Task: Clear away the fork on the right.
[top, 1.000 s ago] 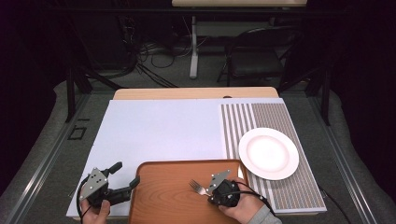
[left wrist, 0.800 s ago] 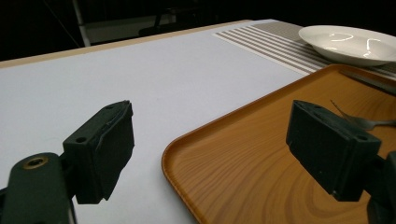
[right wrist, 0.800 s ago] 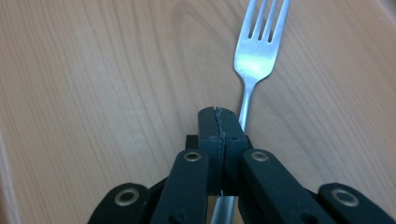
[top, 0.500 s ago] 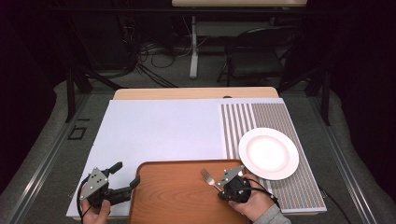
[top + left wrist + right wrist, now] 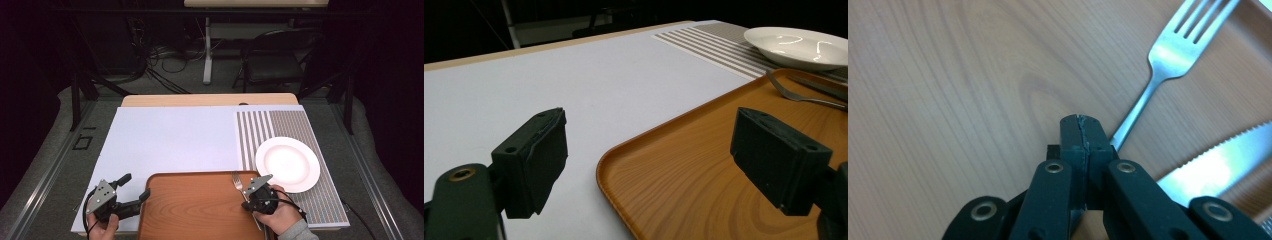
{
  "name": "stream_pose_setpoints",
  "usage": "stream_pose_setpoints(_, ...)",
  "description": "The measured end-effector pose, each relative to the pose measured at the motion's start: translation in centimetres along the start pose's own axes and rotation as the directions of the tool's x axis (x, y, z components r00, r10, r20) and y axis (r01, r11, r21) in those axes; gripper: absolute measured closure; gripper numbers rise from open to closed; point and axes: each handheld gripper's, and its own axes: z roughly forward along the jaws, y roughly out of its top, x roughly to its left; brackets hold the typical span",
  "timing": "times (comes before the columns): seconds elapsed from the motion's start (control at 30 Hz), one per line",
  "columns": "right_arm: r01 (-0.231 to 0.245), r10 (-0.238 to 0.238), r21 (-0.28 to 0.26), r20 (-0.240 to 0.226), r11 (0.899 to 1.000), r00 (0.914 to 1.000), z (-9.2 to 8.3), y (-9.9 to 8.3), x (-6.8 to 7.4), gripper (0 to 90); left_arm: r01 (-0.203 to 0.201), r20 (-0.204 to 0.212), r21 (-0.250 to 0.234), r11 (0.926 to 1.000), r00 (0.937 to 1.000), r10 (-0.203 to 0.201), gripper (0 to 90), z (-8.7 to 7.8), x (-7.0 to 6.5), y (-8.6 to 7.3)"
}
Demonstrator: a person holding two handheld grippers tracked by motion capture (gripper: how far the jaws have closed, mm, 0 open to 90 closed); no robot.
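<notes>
1. Carrying the fork (image 5: 236, 181) rightward across the wooden tray (image 5: 195, 210), my right gripper (image 5: 252, 196) keeps its jaws clamped on the handle; the tines now point toward the white plate (image 5: 288, 164).
2. My left gripper (image 5: 135, 192) has not moved; its jaws stand wide at the tray's left rim, holding nothing.
3. I judge the fork is bound for the striped mat (image 5: 280, 127); a knife (image 5: 1218, 160) lies beside it.

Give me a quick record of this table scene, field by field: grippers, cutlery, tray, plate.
left gripper: open, one jaw over the tray's corner
right gripper: shut on fork
fork: over the tray, tines pointing toward the plate side
knife: on tray, beside the fork
tray: wooden, at near edge
plate: white, empty, on striped mat
</notes>
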Motion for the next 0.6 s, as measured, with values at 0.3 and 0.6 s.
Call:
stream_pose_setpoints(0.3,-0.044,0.044,0.001,0.024,0.999,0.9988,-0.51,-0.70,-0.70,90.0,0.000,-0.002,-0.003,1.0000,1.0000,0.000,15.3,-0.09,0.01,0.02)
stream_pose_setpoints(0.6,-0.039,0.040,-0.020,0.023,0.999,0.9990,-0.77,-0.78,-0.66,90.0,-0.003,0.000,0.000,1.0000,1.0000,0.003,15.3,-0.10,0.00,0.02)
